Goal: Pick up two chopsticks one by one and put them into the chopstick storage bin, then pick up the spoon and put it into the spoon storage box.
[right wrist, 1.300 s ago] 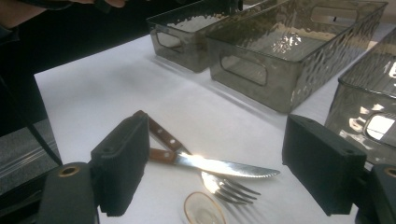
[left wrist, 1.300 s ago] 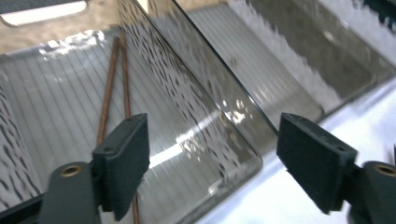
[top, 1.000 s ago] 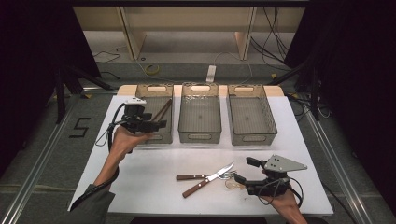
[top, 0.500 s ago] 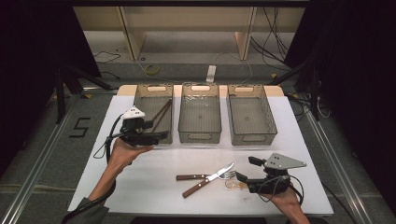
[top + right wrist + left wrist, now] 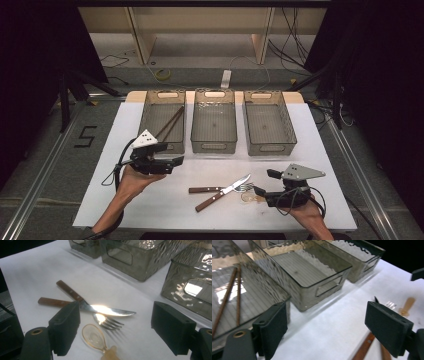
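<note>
A wooden-handled knife (image 5: pixel 222 192) lies crossed over a wooden-handled fork (image 5: pixel 215 189), with a clear amber spoon (image 5: pixel 248 197) beside them on the white table near the front. My right gripper (image 5: pixel 258 192) rests open just right of them. In the right gripper view the knife (image 5: pixel 95 306), fork (image 5: pixel 107 322) and spoon (image 5: pixel 93 337) lie between and ahead of its spread jaws (image 5: pixel 118 327), untouched. My left gripper (image 5: pixel 177 161) hovers in front of the left bin (image 5: pixel 167 94), which holds two chopsticks (image 5: pixel 170 124). Its jaws (image 5: pixel 329 327) have just been opening and stand wide with nothing between them.
Three smoky clear bins stand in a row at the back: the left one, a bare middle bin (image 5: pixel 214 146) and a bare right bin (image 5: pixel 270 149). Beyond the table's far edge the floor carries cables. White tabletop lies between the two grippers.
My left gripper has drawn back from above the left bin toward the near side and sunk slightly. The right gripper and the cutlery have stayed put.
</note>
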`<state>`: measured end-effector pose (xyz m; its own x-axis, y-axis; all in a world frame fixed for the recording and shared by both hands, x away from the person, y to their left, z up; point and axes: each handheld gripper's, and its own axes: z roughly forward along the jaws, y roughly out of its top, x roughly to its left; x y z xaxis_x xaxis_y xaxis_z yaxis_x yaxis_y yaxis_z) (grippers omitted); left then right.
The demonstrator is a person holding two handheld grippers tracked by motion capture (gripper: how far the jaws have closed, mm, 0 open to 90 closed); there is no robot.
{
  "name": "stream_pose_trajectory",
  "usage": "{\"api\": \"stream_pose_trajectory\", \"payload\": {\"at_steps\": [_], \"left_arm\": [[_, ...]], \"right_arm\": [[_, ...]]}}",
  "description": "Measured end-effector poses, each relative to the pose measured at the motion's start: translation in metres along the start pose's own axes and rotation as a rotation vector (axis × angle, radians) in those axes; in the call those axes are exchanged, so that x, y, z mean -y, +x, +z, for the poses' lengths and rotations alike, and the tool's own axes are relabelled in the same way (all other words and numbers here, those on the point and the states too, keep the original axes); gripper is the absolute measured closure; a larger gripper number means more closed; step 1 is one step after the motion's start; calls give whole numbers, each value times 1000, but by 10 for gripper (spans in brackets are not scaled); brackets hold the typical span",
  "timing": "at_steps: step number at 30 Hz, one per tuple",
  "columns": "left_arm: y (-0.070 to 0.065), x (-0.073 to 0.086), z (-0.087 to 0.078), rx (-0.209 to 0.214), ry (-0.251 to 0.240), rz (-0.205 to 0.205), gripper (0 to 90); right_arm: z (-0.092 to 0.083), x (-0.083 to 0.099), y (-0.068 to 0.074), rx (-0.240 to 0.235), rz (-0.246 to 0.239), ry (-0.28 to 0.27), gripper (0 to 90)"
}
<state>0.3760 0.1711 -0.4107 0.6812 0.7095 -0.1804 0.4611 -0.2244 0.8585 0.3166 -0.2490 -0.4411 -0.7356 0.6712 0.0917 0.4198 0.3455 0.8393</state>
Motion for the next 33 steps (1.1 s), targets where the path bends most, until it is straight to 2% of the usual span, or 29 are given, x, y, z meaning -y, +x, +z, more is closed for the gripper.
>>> {"api": "stream_pose_trajectory", "payload": {"at_steps": [5,8,11,16,20,25,33], "left_arm": [[-3,6,-5,14,-8,-18,165],[-3,10,-6,24,-17,-44,164],[-7,12,-9,18,-32,-44,164],[-15,17,-10,29,-16,-26,160],[-19,19,-16,31,-23,-26,159],[-19,22,-19,31,-29,-42,157],[-24,22,-20,32,-40,-31,156]], "right_arm": [[1,1,-1,2,-3,26,241],[2,1,-2,2,-3,39,241],[2,1,-2,4,-1,48,241],[2,2,-3,8,1,61,241],[5,0,-4,10,-8,70,240],[4,-3,-9,26,-38,129,240],[1,0,-17,25,-82,261,252]]}}
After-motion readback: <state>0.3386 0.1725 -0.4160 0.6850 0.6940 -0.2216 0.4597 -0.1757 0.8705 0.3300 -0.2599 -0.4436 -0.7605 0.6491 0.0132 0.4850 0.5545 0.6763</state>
